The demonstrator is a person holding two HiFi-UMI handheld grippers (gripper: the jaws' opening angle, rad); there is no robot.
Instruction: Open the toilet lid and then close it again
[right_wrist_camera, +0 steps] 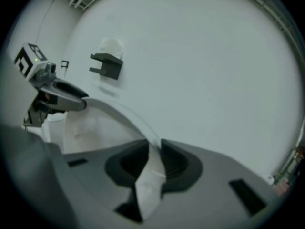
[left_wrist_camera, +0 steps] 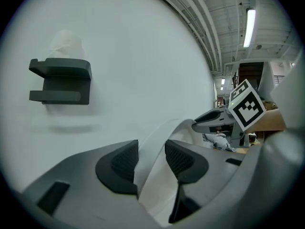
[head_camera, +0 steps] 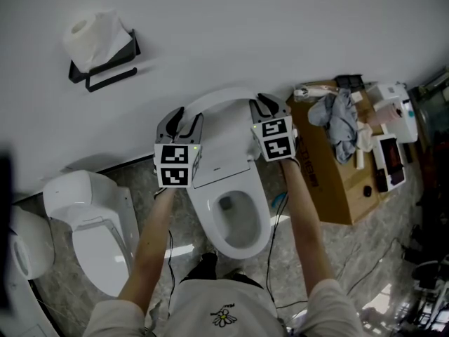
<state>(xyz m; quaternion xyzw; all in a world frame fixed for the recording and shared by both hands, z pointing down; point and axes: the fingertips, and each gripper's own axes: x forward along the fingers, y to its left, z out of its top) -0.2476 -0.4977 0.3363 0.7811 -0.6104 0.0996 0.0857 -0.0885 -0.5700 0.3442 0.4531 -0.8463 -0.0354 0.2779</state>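
The white toilet (head_camera: pixel 235 223) stands against the wall with its bowl uncovered and its lid (head_camera: pixel 217 100) raised upright. My left gripper (head_camera: pixel 184 116) grips the lid's upper left rim, my right gripper (head_camera: pixel 269 105) the upper right rim. In the left gripper view the curved lid rim (left_wrist_camera: pixel 164 137) runs between the two dark pads of the left gripper (left_wrist_camera: pixel 151 159), which press on it. The right gripper view shows the thin lid edge (right_wrist_camera: pixel 124 113) pinched between the pads of the right gripper (right_wrist_camera: pixel 153 159). Each gripper view shows the other gripper farther along the rim.
A black holder with a toilet-paper roll (head_camera: pixel 105 55) hangs on the wall at upper left. A second white toilet (head_camera: pixel 95 223) stands to the left. A cardboard box (head_camera: pixel 337 195) with a cloth and small items sits to the right. Cables lie on the floor.
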